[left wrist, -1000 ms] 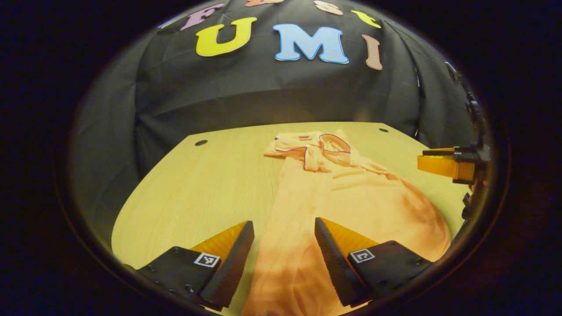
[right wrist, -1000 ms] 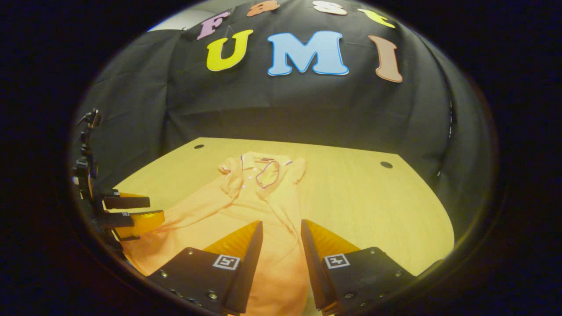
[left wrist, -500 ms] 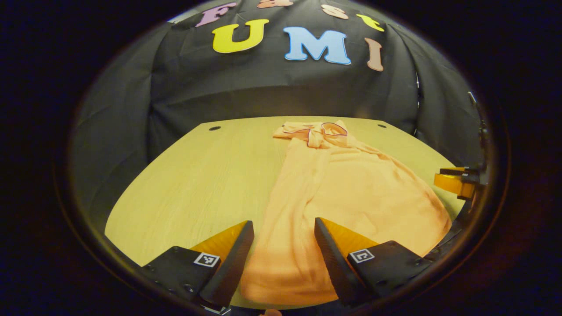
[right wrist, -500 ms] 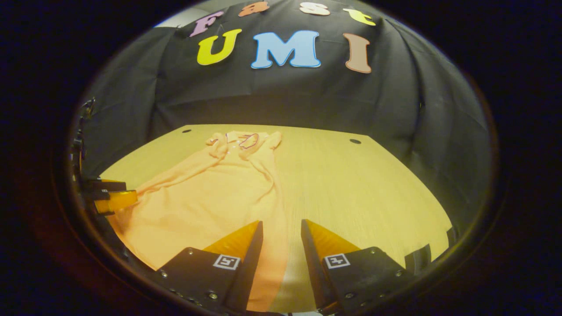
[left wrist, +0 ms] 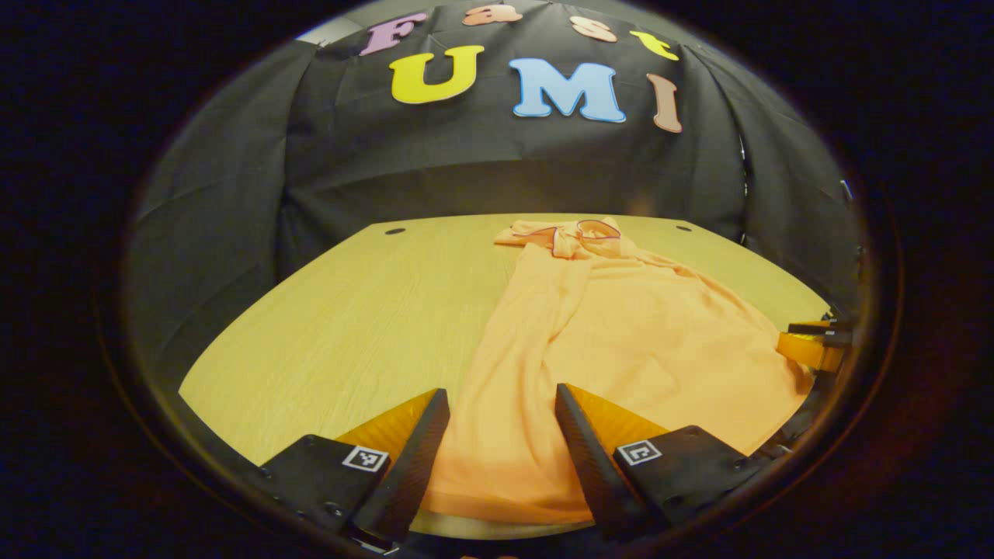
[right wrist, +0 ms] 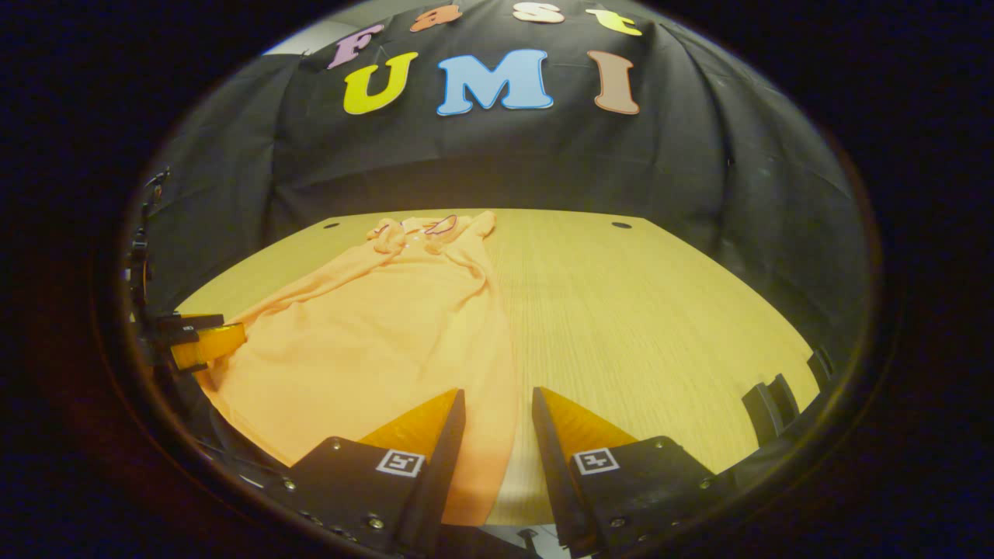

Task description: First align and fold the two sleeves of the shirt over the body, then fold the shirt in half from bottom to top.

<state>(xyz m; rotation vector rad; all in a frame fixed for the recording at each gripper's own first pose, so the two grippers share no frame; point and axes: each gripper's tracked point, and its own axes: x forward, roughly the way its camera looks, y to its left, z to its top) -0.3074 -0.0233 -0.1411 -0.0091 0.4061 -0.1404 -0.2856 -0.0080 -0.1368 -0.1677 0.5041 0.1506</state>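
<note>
On the wooden table [left wrist: 326,310], we hover both hand-held grippers, left [left wrist: 497,442] and right [right wrist: 497,442], released, over the orange polo shirt's [left wrist: 621,341] hem corners, ready for the bottom-up fold.

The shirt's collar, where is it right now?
The collar lies at the far edge of the table, near the black cloth wall, right of centre in the left gripper view, left of centre in the right one.
</note>
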